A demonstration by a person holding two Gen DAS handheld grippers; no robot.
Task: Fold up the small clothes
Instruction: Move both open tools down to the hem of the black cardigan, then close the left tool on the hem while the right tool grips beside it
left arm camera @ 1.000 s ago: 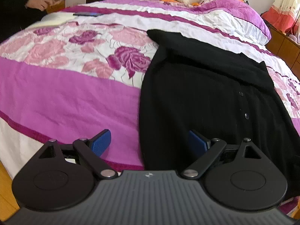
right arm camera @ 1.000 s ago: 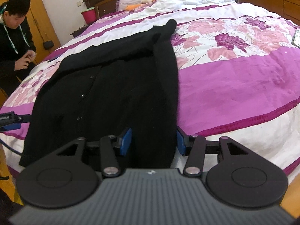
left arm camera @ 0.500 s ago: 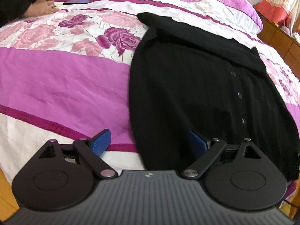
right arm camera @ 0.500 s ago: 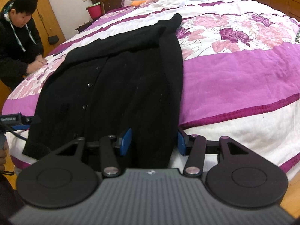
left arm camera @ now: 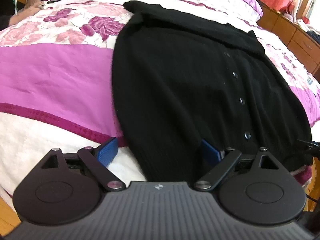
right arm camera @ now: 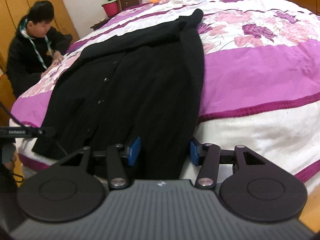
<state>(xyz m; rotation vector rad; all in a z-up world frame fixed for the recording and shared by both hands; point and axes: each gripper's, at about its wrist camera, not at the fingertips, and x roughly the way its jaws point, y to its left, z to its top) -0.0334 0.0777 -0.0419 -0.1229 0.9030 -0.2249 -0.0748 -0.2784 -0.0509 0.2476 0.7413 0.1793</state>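
Left wrist view: left gripper (left arm camera: 160, 152) tilted down at the near bed edge, jaws spread wide, nothing pinched. Straddling the near hem corner of the black cardigan (left arm camera: 180, 76), which lies flat along the purple floral bedspread (left arm camera: 50, 70), buttons up.

Right wrist view: right gripper (right arm camera: 164, 150) also angled down, jaws roughly half open around the other hem corner of the cardigan (right arm camera: 140, 84). Pads look just clear of the knit, though hard to say for sure with black on black. Seated person (right arm camera: 30, 50) off to the far left.
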